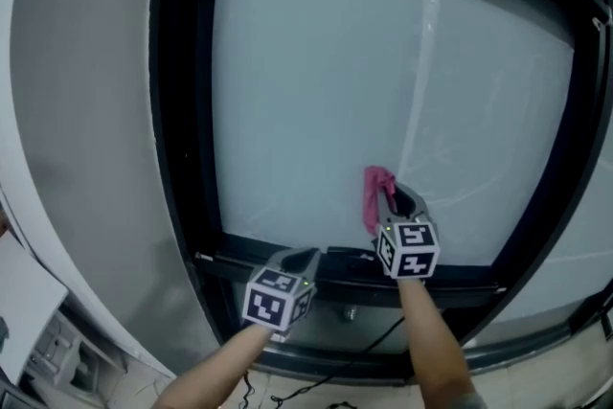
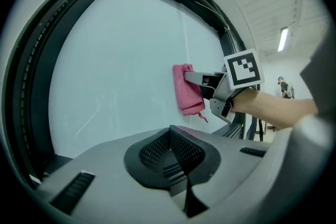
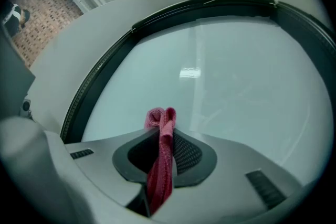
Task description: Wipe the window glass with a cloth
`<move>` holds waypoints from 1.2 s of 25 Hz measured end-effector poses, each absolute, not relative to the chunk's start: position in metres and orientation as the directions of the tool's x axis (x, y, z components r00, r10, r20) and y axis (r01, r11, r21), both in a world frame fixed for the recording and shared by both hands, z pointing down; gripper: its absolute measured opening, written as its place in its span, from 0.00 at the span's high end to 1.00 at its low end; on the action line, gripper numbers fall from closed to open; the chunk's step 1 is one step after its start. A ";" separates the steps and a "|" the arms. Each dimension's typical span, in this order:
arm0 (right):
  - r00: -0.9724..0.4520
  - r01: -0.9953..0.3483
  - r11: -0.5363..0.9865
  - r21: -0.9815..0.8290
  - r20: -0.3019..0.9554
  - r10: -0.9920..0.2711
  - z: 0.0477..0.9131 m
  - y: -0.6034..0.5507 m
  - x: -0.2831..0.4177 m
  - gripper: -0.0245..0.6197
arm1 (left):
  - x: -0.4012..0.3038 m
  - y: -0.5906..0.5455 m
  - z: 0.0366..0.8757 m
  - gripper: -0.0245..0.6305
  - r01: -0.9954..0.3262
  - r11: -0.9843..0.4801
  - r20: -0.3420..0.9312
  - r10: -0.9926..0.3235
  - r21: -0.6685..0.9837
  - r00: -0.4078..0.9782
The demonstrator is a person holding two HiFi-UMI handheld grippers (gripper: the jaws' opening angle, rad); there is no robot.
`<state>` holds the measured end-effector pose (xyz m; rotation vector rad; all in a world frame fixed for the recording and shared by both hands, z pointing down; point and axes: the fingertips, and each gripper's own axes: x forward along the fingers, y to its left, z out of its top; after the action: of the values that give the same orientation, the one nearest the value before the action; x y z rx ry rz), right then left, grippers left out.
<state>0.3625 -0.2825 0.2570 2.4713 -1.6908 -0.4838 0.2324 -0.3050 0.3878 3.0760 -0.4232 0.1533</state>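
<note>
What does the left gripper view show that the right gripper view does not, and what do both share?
Only the left gripper view: the right gripper with its marker cube and the forearm behind it, and the left gripper, shut on nothing. Only the right gripper view: the pink cloth pinched between its own jaws. Both: the cloth, the window glass and its dark frame.

No legible text or labels anywhere.

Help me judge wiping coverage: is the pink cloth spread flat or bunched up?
Bunched. The cloth is a narrow folded strip clamped between the right gripper's jaws, a small wad poking past them.
</note>
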 end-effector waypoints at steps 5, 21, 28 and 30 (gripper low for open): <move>0.417 -0.864 -0.470 0.180 -0.267 -0.869 0.259 -0.239 0.401 0.89 | 0.256 -0.288 0.383 0.96 -0.229 -0.973 0.096 -0.228 -0.001 0.969; 0.666 -0.742 -0.662 -0.106 -0.232 -0.709 0.325 -0.121 0.521 0.89 | 0.340 -0.215 0.385 0.96 -0.049 -0.998 0.130 -0.053 -0.037 0.990; 0.766 -0.643 -0.748 -0.165 -0.142 -0.627 0.369 -0.075 0.568 0.89 | 0.375 -0.184 0.394 0.96 0.033 -0.998 0.160 0.025 -0.050 0.987; 0.791 -0.612 -0.778 -0.142 -0.118 -0.600 0.380 -0.062 0.580 0.89 | 0.385 -0.175 0.396 0.96 0.059 -0.997 0.165 0.049 -0.056 0.985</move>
<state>0.5795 -0.0624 0.3800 3.1355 -1.0701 -0.1101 0.3851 -0.1749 0.3960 3.1899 0.0863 0.2622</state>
